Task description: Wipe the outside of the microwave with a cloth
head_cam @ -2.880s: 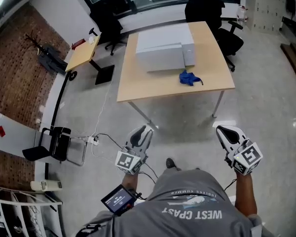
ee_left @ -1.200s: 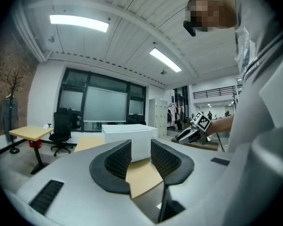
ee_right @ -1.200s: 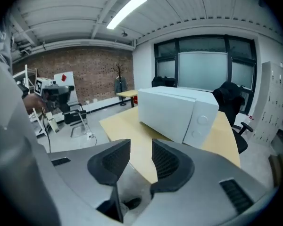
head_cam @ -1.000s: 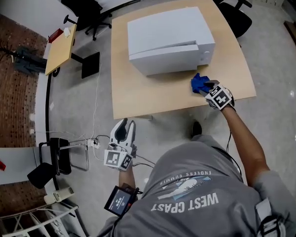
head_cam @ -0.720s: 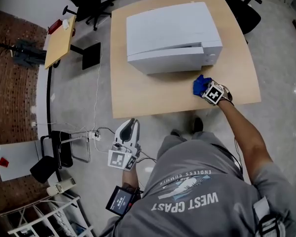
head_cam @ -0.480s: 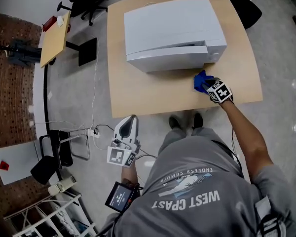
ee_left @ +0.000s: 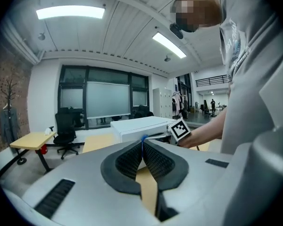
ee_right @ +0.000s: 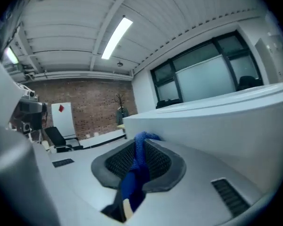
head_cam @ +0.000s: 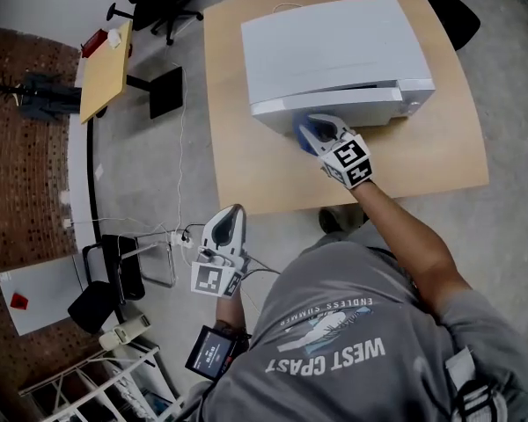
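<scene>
**Head view.**
- Microwave (head_cam: 334, 47): white, standing on the wooden surface (head_cam: 246, 174), front face toward the person.
- Right gripper (head_cam: 315, 130): at the lower front edge of the microwave, toward the face's left half.
- Cloth (head_cam: 304, 135): blue, bunched at the right gripper's tip against the white face.
- Left gripper (head_cam: 231, 214): low beside the person, off the surface and well apart from the work.

**Left gripper view.**
- Left gripper (ee_left: 142, 144): jaws pressed together, nothing between them.
- Microwave (ee_left: 137, 125): beyond the jaws.

**Right gripper view.**
- Right gripper (ee_right: 144, 142): jaws had just been closing, pads nipped on a fold of the cloth (ee_right: 134, 173), the rest hanging below.
- Microwave (ee_right: 226, 121): its wall close on the right. The cloth probably touched it, though the meeting point was not shown here.

**Handling note (judgement).**
- The pinch was narrow, so the grip needed to stay firm or the cloth would drag out.
- The wad was best pressed flat to the front and swept in level, overlapping strokes.
- The top and sides remained to do.
- The idle left gripper could steady the microwave if it slid.
</scene>
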